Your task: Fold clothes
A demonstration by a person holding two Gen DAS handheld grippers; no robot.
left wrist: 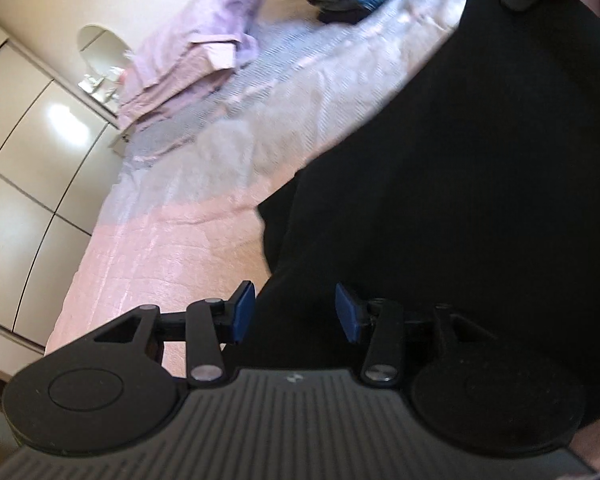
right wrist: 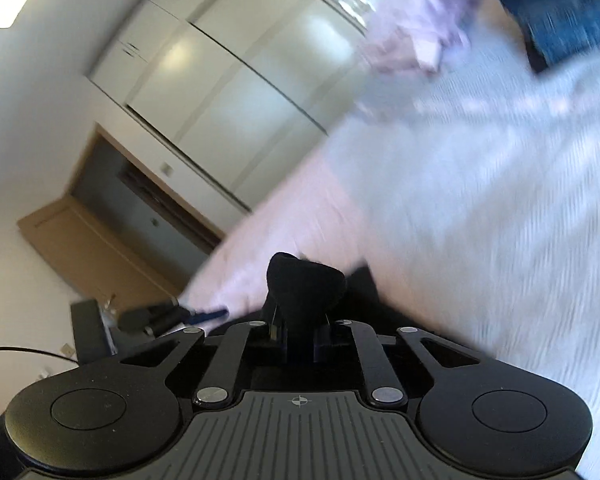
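Left gripper spread wide, nothing clamped, over black garment edge near bed side edge. Right gripper pinched on bunched black fabric. Risk: thin pinch slipped, fold dragged crooked by one-sided pull.

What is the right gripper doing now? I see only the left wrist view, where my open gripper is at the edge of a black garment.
Observer: The right gripper is shut on a bunched fold of the black garment.
Operator: Does that view show my left gripper?
Observer: Yes, the left gripper shows low on the left, by the edge of the bed.
Operator: And what is beyond the bed there?
Observer: A doorway with a wooden frame, next to the white wardrobe.
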